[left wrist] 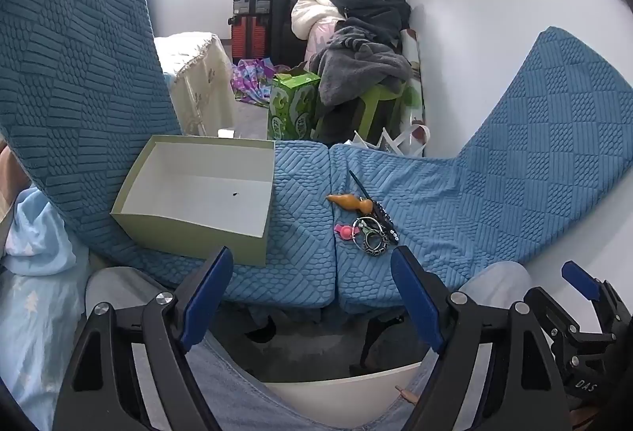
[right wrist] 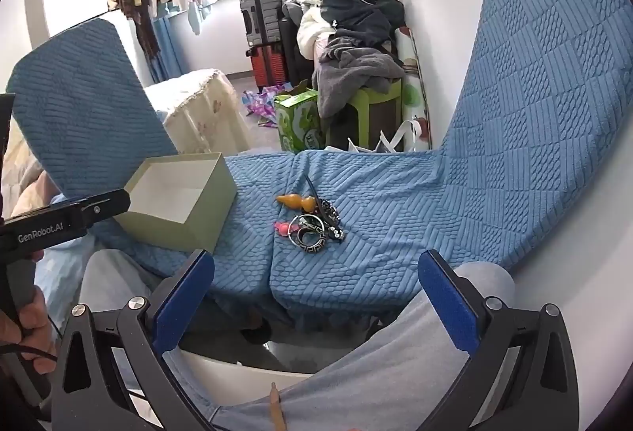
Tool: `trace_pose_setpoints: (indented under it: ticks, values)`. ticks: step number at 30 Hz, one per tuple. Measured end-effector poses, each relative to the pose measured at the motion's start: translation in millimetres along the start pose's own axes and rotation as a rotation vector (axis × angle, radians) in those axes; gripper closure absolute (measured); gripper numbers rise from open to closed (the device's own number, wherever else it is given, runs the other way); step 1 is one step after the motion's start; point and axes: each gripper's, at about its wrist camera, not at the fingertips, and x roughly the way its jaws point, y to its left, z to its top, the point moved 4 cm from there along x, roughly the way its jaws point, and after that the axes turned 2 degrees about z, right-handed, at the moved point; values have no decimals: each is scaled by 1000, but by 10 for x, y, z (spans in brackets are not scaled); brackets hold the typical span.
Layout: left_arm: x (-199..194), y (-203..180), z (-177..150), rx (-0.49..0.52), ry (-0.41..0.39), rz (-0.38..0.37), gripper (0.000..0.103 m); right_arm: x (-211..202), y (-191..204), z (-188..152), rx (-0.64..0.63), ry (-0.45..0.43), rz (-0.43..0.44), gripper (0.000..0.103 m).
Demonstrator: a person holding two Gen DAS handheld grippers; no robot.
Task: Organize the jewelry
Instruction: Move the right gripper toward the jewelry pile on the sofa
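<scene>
Both of my hand-held grippers hang low over my lap, nearest the lens: the left hand-held gripper (left wrist: 312,296) has its blue pads spread wide with nothing between them, and the right hand-held gripper (right wrist: 316,296) is likewise spread and empty

Beyond them lies the blue quilted cushion (left wrist: 455,201), and on it the jewelry heap (left wrist: 366,223), a small tangle just right of the seam between the two seat pads. To the left of that heap, well apart, stands the open green box (left wrist: 198,193), white inside and holding nothing but a dark speck

The heap is what matters. At its near edge sits a patterned metal bangle (right wrist: 312,239), rigid and, I judge, the heaviest piece; its smooth rim may slide in the pads, so I would pinch across the band's width rather than along the curve. Left of the bangle, touching it, is a pink charm (right wrist: 281,227), light and small. Behind the bangle lies an orange gourd pendant (right wrist: 296,201), hard, rounded and likely slippery; its narrow waist looks the safest place to grip. A dark beaded strand (left wrist: 381,217) runs along the heap's right side, limp and liable to drag its neighbours if lifted first. Thinner rings seem threaded through the bangle, though I cannot tell how they interlock
</scene>
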Motion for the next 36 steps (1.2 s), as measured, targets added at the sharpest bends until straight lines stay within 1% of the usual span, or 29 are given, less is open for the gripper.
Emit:
trace_pose_setpoints:
  ticks: [2,6,9,13,16,19,22,26,30,33,36]
  values:
    - [0,-14,5,0,1,0,21,6,-13,11,9,0,-26,1]
    - [-3,-15,-21,-18,0,-14,21,16,-1,9,14,0,-35,1]
    - [89,2,-68,-15,7,-15,21,14,-1,-1,21,1,-24,1]
    - [50,-89,-72,-25,16,-25,21,8,16,-24,22,4,-19,1]
    - [51,-90,-105,9,8,-2,21,10,32,-46,25,9,-6,1]
    - [51,-95,-106,19,14,11,21,4,34,-54,24,7,-15,1]
    - [36,-108,-109,15,6,-10,21,12,15,-62,30,14,-18,1]
    - [46,-87,-94,1,-4,-33,21,-13,0,-41,20,-1,-42,1]
    - [63,-109,-82,-13,1,-35,21,-17,-27,-30,27,-10,-26,1]
    - [87,-144,-42,-6,5,-53,21,3,-59,-21,38,-13,-21,1]
    - [143,-186,3,24,23,-45,21,25,-78,-6,43,-12,-25,1]
